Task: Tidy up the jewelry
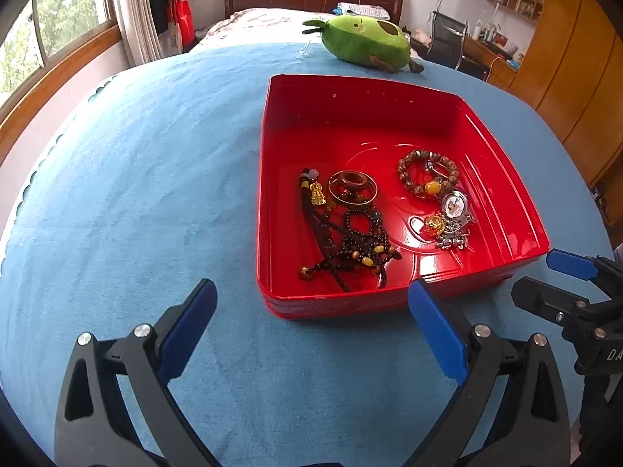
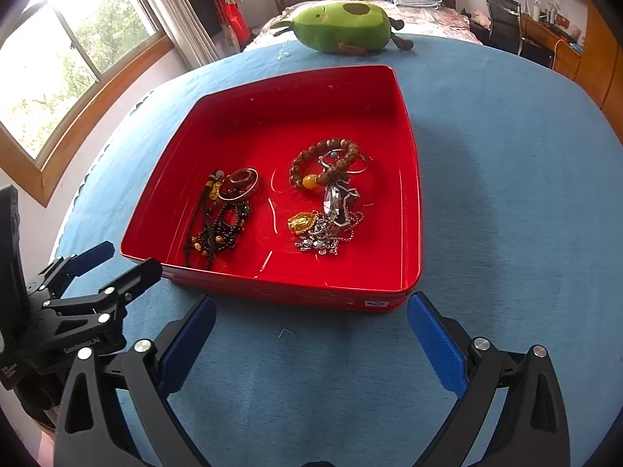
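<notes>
A red tray (image 1: 296,303) (image 2: 412,194) sits on the blue tablecloth and holds all the jewelry. Dark bead strands (image 1: 350,245) (image 2: 218,229), a brown ring on a bangle (image 1: 352,185) (image 2: 239,183), a brown bead bracelet (image 1: 426,171) (image 2: 327,155), a watch (image 1: 453,204) (image 2: 337,200), a gold charm (image 1: 434,225) (image 2: 300,222) and a silver chain (image 1: 453,239) (image 2: 323,241) lie inside. My left gripper (image 1: 311,311) is open and empty just before the tray's near wall. My right gripper (image 2: 311,323) is open and empty before the near wall too.
A green avocado plush (image 1: 362,44) (image 2: 342,27) lies at the table's far edge. A bed, window, desk and wooden wardrobe stand beyond. The right gripper shows in the left wrist view (image 1: 553,276); the left gripper shows in the right wrist view (image 2: 124,260).
</notes>
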A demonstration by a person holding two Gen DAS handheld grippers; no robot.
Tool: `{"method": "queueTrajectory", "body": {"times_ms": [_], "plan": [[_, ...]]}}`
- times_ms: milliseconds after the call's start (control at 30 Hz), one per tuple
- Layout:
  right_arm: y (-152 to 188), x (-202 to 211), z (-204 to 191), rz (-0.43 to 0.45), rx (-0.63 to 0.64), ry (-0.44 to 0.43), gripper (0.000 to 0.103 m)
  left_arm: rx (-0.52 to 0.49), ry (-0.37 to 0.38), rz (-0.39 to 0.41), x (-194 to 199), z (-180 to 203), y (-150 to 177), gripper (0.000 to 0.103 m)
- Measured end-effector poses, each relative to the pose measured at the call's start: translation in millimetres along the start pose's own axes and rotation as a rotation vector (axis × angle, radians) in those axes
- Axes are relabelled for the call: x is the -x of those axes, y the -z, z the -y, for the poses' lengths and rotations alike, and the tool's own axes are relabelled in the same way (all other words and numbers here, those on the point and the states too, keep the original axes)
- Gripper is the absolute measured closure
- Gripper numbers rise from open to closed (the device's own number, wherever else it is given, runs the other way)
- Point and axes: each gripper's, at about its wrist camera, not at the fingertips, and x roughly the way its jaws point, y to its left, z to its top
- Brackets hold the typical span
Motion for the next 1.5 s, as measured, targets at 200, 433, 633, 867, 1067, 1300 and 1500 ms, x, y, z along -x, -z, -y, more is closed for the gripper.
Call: {"method": "queueTrajectory", "body": {"times_ms": [200,433,633,867,1067,1300,1500], "plan": [[0.1,-0.6,0.4,-0.002,0.001,0.005,0.004,-0.007,0.003,0.009,2.0,1.8,0.1,0.005],[0.1,-3.5,-2.3,-0.009,0.011,0.007,0.004,-0.004,0.002,0.015,4.3,1.4,0.8,0.005],[0.1,-4.4,-2.6,-0.009,0.012,0.009,0.004,-0.005,0.001,0.019,4.8,1.8,0.6,0.005],[0.2,-6.5,-2.8,-0.012,0.015,0.016,0.004,-0.006,-0.002,0.019,4.5,1.4,0.1,0.005],[0.0,-6.9,-3.4,-0.012,0.016,0.019,0.004,-0.004,-0.003,0.019,4.2,0.6,-0.7,0.005],[0.0,-7.0,-3.5,-0.012,0.016,0.018,0.004,-0.007,-0.006,0.021,4.3,-0.1,-0.9,0.005],[0.0,-7.0,-3.6,-0.012,0.016,0.019,0.004,-0.005,-0.010,0.026,4.5,-1.0,-0.8,0.005]]}}
